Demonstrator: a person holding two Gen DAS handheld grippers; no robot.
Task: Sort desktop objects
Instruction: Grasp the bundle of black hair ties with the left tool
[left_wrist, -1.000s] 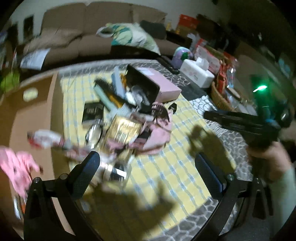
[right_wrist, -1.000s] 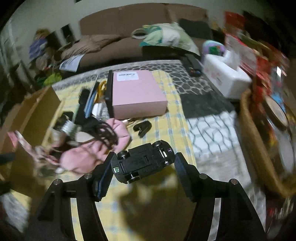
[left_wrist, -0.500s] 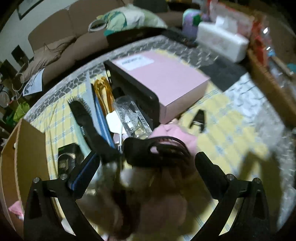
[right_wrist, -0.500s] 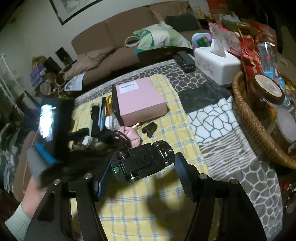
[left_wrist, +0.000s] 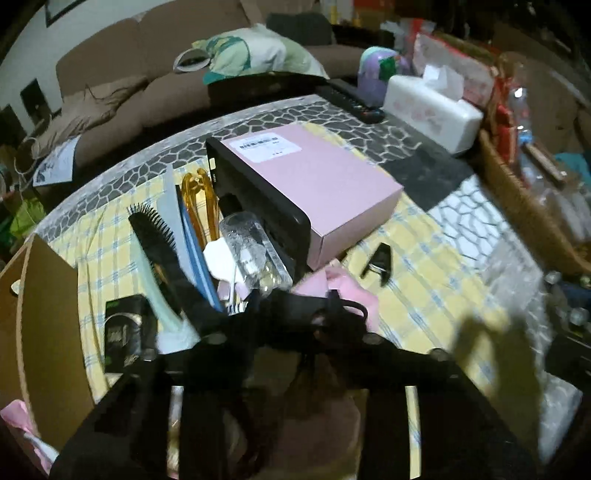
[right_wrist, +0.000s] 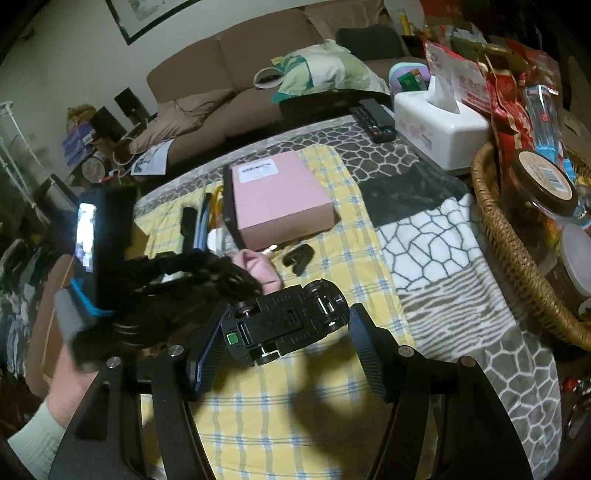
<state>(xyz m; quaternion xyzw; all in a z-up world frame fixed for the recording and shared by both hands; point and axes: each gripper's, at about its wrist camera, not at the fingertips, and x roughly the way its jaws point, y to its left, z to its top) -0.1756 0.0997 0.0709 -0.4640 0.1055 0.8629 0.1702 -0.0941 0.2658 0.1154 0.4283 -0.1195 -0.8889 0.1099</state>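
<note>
Fingers (right_wrist: 207, 354) gripping toy car (right_wrist: 286, 323), tilted downward

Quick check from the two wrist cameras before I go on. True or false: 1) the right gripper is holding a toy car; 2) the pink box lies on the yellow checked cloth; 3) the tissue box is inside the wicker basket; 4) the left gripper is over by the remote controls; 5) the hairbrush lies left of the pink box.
1) True. The right gripper holds the black toy car, its underside facing the camera.
2) True. The pink box lies on the yellow checked cloth.
3) False. The tissue box stands on the table, beside the wicker basket.
4) False. The left gripper, jaws just closing, is at the dark tangled item on the pink cloth.
5) True. The hairbrush lies left of it.
</note>
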